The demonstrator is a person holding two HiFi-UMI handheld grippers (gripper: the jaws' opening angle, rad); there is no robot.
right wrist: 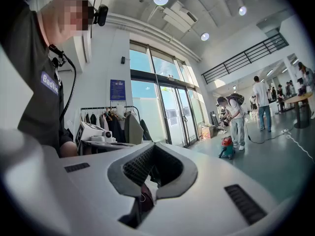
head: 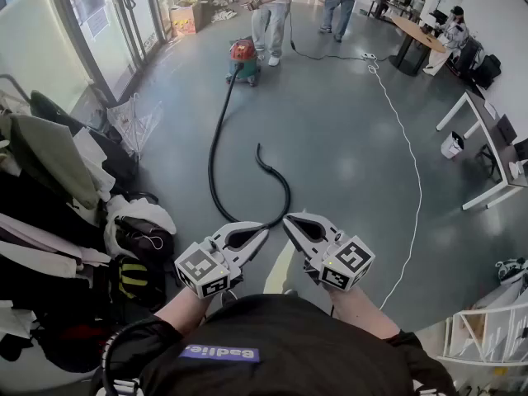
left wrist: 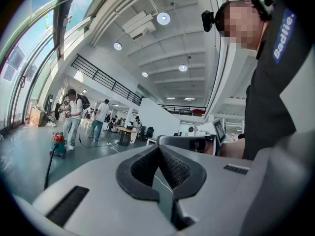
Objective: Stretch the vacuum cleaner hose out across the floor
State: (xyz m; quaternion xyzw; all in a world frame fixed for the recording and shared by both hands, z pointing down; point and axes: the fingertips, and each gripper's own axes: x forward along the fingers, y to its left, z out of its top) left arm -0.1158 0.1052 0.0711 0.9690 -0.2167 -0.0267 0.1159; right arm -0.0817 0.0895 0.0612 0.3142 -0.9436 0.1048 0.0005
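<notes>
Fingers are clenched and empty on my left gripper (head: pixel 262 231) and right gripper (head: pixel 287 219). The hose (head: pixel 212 151) curls on the floor (head: pixel 346 139) ahead; I'd grasp its free end (head: pixel 259 148) and walk it straight, slowly.

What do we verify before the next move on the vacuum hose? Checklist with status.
1. Left tool free: ok, shut on nothing.
2. Right tool free: ok, shut on nothing.
3. Tools open for a grasp: not ok, both shut.
4. Hose stretched out: not ok. It makes a U-bend just ahead of the tools and curls back, and its free end lies mid-floor.
5. Hose joined to the vacuum cleaner: ok, as far as the head view shows.
6. White cable clear of the hose: ok, it lies apart to the right.
</notes>
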